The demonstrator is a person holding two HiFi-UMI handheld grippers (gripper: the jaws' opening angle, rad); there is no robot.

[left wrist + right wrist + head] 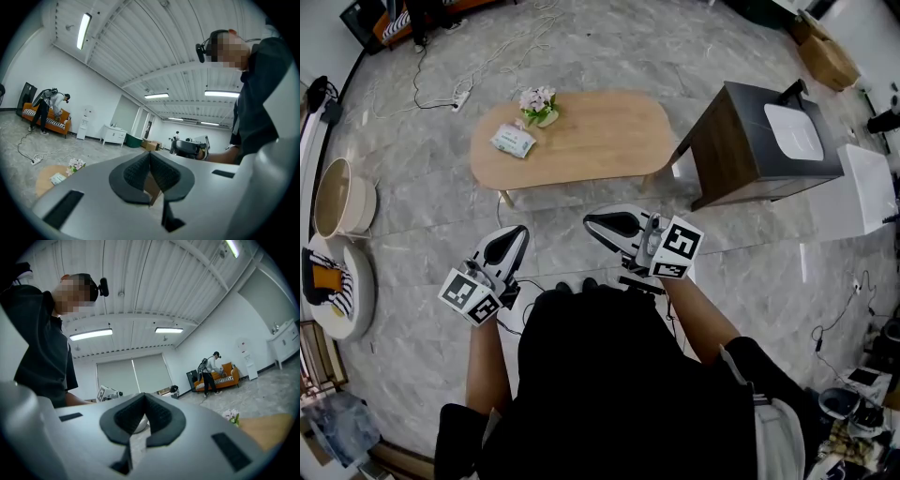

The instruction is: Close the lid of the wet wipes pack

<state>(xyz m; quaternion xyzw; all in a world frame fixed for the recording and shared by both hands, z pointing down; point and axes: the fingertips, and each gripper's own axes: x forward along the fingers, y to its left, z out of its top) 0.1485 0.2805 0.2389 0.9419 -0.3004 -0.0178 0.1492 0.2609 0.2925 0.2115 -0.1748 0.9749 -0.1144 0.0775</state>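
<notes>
Head view: the left tongs (514,236) and the right tongs (598,221) are held over the floor on the near side of the worktop (600,131), well apart from it and pointing toward it. Each shows as one dark wedge with no gap at the tip. The wet wipes pack (514,141) lies flat near the worktop's left end, just beside the flowers (538,103). Its long axis runs roughly along the worktop's length, skewed a little. Whether its lid is up or down is too small to tell. A dark cabinet (741,150) stands off the worktop's right end.

Left gripper view: the left tongs (150,171) are shut, their ribbed pads meeting along one seam with nothing gripped. A brownish patch shows through the slit below the seam (I cannot tell what it is). The pack (57,178) is a small pale rectangle on the worktop (44,185), beside the flowers (75,165). Most of the worktop is cut off by the gripper body. The right tongs (186,147) hang to the right, far from the worktop.

Right gripper view: the right tongs (144,414) are likewise closed pad to pad and empty. Only a corner of the worktop (269,427) and the flowers (231,416) clear the gripper body. The pack is hidden. The left tongs (107,392) show small at the left.
</notes>
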